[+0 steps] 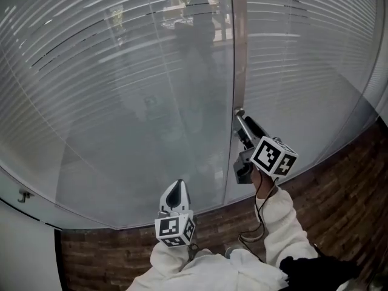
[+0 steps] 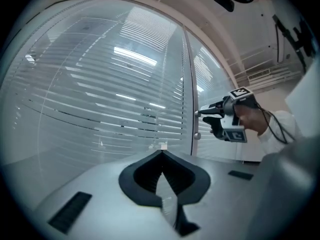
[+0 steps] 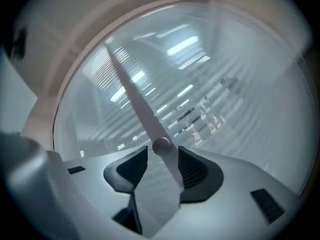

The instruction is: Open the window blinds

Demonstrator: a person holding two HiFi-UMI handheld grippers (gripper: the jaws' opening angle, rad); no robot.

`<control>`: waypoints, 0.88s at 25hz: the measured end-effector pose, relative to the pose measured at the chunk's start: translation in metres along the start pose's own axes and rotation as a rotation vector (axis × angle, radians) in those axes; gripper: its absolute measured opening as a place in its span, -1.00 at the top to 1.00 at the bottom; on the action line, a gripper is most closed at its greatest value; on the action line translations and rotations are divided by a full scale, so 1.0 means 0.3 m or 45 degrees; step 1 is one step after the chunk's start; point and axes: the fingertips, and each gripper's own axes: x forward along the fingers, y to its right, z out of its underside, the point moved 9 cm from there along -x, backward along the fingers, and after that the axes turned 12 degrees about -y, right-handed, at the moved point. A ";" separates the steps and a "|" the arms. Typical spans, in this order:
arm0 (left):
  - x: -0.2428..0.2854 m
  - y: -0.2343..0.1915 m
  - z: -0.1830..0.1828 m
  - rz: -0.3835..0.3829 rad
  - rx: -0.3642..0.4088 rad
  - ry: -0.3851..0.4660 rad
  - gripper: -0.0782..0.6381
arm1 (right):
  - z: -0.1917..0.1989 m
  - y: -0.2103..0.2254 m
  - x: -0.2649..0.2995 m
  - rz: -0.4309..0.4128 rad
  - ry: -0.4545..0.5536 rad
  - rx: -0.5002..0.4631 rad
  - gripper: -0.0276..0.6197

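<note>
Blinds (image 1: 109, 71) sealed behind the window's glass hang with their slats lying nearly flat and shut. Only a few dark gaps show toward the left edge of the large pane. Their control, a small round knob (image 3: 161, 146), sits on the vertical frame bar (image 1: 239, 41) that divides the large pane from the narrower one to its right. The right gripper (image 1: 240, 119) is held out roughly level at that bar, its jaws spread wide and the knob showing between the two dark pads (image 3: 134, 165). Neither pad presses on it, so nothing is gripped yet. In that gripper's blurred view it is hard to say whether the knob lies fully inside the pads or just ahead of their tips. The left gripper (image 1: 176, 190) hangs lower, well clear of the bar and facing the large pane, its jaws clenched together on nothing.

Judging from this, the step in hand is taking hold of the knob, and the slats show no opening so far. Doing it well probably means bringing the right gripper forward until the knob sits midway along the pads, then closing squarely on it. The gripper's long axis should stay in line with the knob's, so that a roll of the wrist turns it rather than prying it sideways. A pinch at the very tips would likely slip off the smooth round surface.
</note>
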 end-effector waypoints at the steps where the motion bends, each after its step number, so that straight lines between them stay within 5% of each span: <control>1: 0.005 0.002 0.000 0.006 0.003 -0.001 0.78 | -0.007 -0.006 -0.018 0.089 -0.049 -0.296 0.36; 6: 0.024 0.016 0.005 0.031 0.003 -0.011 0.78 | 0.017 -0.125 -0.020 0.627 -0.329 -2.133 0.36; 8: 0.032 0.020 0.005 0.037 -0.003 -0.012 0.78 | 0.030 -0.141 0.013 0.708 -0.425 -2.523 0.36; 11: 0.032 0.022 0.008 0.039 -0.008 -0.010 0.78 | 0.030 -0.150 0.057 0.723 -0.510 -2.724 0.36; 16: 0.027 -0.006 0.007 0.006 -0.028 -0.001 0.78 | 0.051 -0.151 0.097 0.764 -0.522 -2.831 0.45; 22: 0.025 -0.047 0.004 -0.034 -0.044 0.006 0.78 | 0.031 -0.146 0.105 0.785 -0.522 -2.679 0.50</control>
